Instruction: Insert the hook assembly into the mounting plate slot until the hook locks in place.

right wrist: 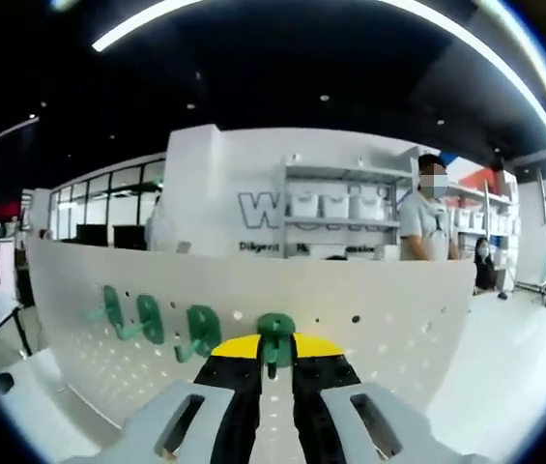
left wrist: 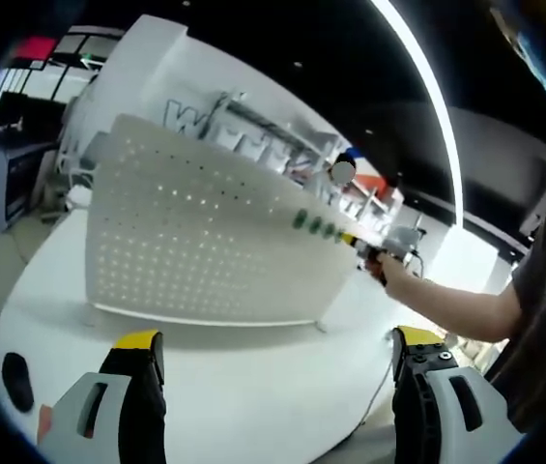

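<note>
Where white table (left wrist: 253,377) stands, lit showroom

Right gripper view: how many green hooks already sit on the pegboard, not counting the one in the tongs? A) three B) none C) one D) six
A: three green hooks sit in a row on the pegboard, left of the fourth hook held in the right tongs against the board.
</note>
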A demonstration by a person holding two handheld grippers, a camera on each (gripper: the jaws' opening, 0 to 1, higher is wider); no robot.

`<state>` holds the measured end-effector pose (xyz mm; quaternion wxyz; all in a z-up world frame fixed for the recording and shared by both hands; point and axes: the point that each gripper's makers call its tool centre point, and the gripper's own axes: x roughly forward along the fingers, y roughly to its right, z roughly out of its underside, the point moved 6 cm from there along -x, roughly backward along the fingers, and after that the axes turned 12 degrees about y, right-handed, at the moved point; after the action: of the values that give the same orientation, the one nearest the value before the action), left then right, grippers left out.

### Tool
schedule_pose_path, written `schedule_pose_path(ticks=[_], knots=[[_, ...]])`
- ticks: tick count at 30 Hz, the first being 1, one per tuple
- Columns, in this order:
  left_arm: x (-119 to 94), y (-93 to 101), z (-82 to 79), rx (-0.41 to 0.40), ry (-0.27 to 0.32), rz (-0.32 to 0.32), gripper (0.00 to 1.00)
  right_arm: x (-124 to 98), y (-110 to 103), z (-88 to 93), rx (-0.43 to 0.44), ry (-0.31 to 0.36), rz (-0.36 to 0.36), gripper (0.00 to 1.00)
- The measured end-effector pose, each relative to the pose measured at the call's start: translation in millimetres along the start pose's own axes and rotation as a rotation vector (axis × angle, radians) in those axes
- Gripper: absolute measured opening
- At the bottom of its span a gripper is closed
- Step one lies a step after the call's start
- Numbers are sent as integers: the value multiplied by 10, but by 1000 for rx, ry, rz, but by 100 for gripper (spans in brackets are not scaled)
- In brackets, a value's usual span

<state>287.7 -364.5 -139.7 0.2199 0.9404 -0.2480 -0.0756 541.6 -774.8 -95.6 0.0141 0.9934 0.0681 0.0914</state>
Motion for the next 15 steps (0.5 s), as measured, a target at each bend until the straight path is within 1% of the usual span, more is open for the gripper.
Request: schedule_pose_path(ticks=[4,7,9,12,15], knots=[[-30,-5,16,14,-7,-4,100,-66,-29,-29,-28,-9,-26,10],[-58,-14,8,23,-3,-11,100,-138,-31,-56,-11,-11,-31,15],[-76,-21,1,28,0,-17,100,-190,-36,-72,-5,-13,-30,19],[-103,-27,-1,27,3,-19,100,-315,-68,-66,12,-33,-39,25],[-126,-38,-1,37,-2,-22,100,-451,-120,-37,11,-60,-55,29]])
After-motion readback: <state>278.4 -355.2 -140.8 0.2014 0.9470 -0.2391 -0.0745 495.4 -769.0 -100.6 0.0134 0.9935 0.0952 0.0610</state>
